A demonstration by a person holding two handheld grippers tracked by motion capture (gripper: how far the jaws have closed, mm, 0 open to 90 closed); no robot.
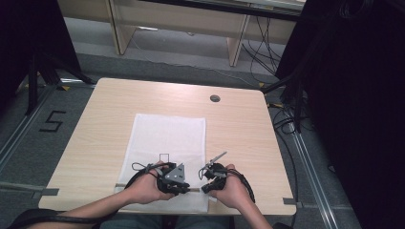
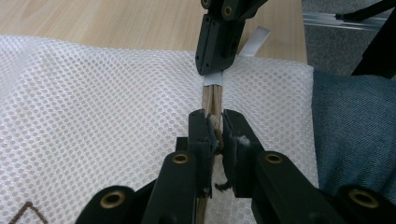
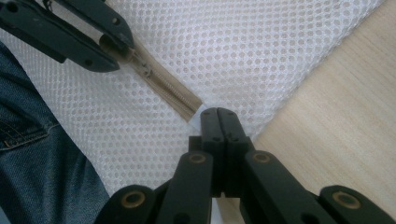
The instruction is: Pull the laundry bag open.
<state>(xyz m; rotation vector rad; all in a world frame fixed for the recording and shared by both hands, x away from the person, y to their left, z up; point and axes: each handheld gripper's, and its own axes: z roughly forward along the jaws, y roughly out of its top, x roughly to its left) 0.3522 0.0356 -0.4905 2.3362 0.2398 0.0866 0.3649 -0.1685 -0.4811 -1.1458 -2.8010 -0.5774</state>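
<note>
High view: the white mesh laundry bag [image 1: 167,143] lies flat in the middle of the light wooden table [image 1: 90,138], and its near edge reaches the bottom of the frame. Your left gripper [image 1: 175,179] and right gripper [image 1: 212,175] sit close together on that near edge. Keep the bag flat and pull along the edge, not up. The zipper is too small to make out here.

Left gripper view: in the middle of the frame, your left gripper [image 2: 215,133] is clenched on the small metal zipper pull [image 2: 215,127] of the tan zipper [image 2: 212,98]. Slide it straight down the tan line, slowly, so no mesh gets caught. The right gripper [image 2: 219,42] pinches the white end tab [image 2: 213,78] at the top. The jaws hide the teeth under the pull.

Right gripper view: your right gripper [image 3: 218,114] is squeezed tight on the end of the zipper [image 3: 170,91], in the middle of the frame. Hold it still while the other hand pulls. The left gripper [image 3: 116,44] is at the upper left. You cannot tell how much tab is inside the jaws. Blue jeans [image 3: 42,168] fill the lower left.
</note>
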